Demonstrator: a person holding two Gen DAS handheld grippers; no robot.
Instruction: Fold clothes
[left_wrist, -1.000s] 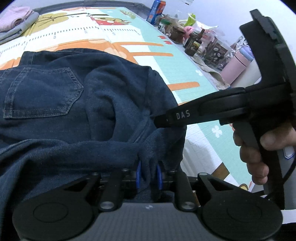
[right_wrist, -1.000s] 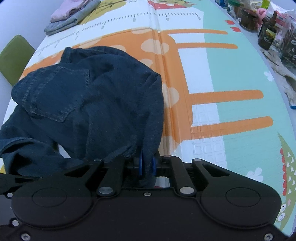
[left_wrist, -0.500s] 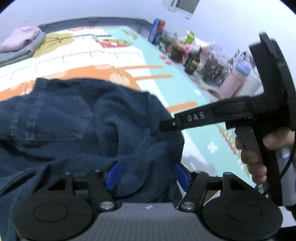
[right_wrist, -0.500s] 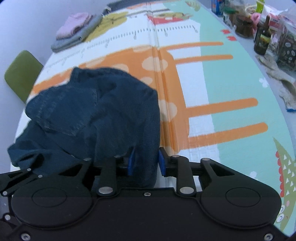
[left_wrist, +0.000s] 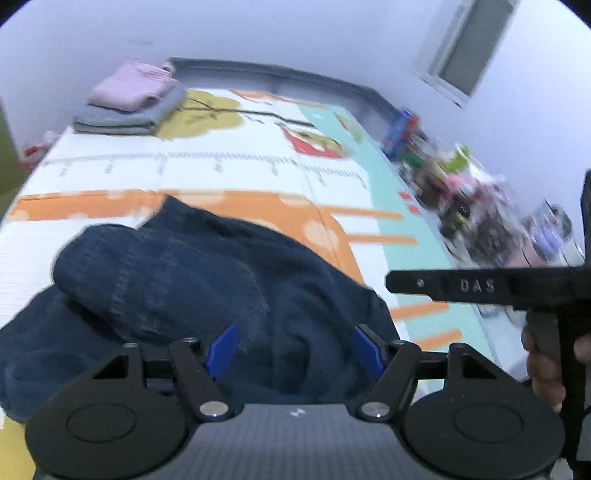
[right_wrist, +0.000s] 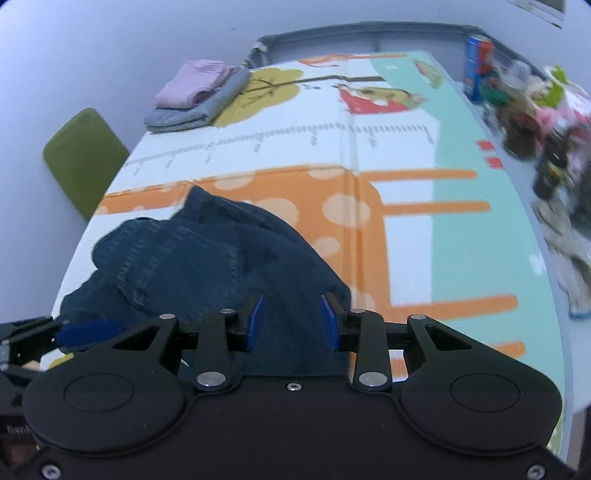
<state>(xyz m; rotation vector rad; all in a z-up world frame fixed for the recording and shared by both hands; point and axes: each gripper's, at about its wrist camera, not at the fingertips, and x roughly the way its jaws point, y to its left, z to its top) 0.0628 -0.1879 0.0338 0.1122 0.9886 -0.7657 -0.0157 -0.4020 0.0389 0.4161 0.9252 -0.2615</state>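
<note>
surface: table (right_wrist: 554, 295) with a grey rim, covered by a printed play mat (right_wrist: 406, 177) in white, orange and mint green, with a ruler scale and cartoon tree
near left: dark blue jeans (right_wrist: 207, 266) lying in a rumpled heap directly on the mat, a back pocket facing up; also seen from the left wrist (left_wrist: 207, 280)
far left corner: folded clothes stack (right_wrist: 195, 96), a pink piece on top of a grey one, on the mat edge
right edge: row of bottles and jars (right_wrist: 524, 122), blurred, with a blue can (right_wrist: 476, 62) at the far end
right edge, nearer: crumpled pale cloth (right_wrist: 569, 240), blurred
</note>
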